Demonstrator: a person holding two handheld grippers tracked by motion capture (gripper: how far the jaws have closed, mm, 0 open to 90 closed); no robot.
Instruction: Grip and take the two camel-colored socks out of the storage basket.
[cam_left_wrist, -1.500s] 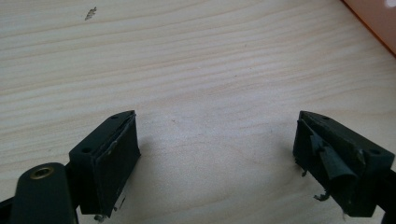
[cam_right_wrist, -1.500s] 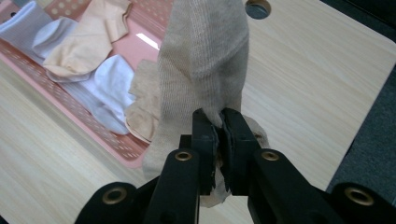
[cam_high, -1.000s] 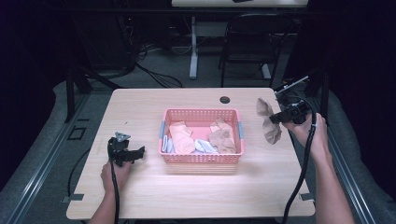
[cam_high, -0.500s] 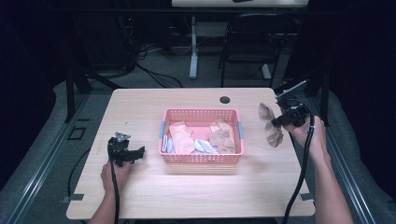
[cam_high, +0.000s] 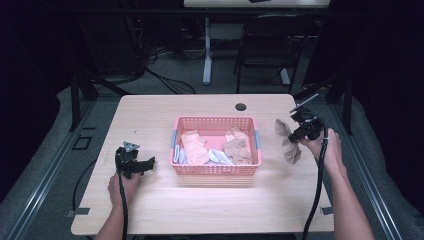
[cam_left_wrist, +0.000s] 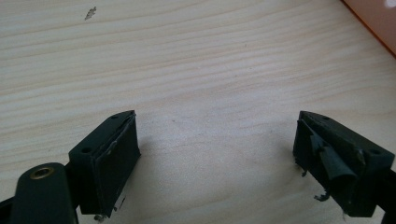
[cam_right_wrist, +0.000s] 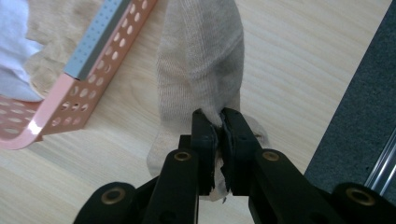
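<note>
A beige sock (cam_high: 289, 141) (cam_right_wrist: 201, 70) hangs from my right gripper (cam_high: 298, 136) (cam_right_wrist: 219, 122), which is shut on its fabric, right of the pink basket (cam_high: 216, 170) (cam_right_wrist: 70, 107). The sock's lower end reaches down to the tabletop. Several socks lie in the basket: a peach one (cam_high: 194, 147), a tan one (cam_high: 237, 147) and a white one (cam_high: 216, 156). My left gripper (cam_high: 150, 162) (cam_left_wrist: 217, 154) rests on the table left of the basket, open, with bare wood between its jaws.
The wooden table (cam_high: 150, 115) has a black cable hole (cam_high: 241, 107) behind the basket. The table's right edge (cam_right_wrist: 336, 107) lies close beside the hanging sock, with dark floor beyond. A chair (cam_high: 272, 55) stands behind the table.
My right gripper has come down with the beige sock, lowering it toward the tabletop beside the basket. The left gripper has stayed where it was.
</note>
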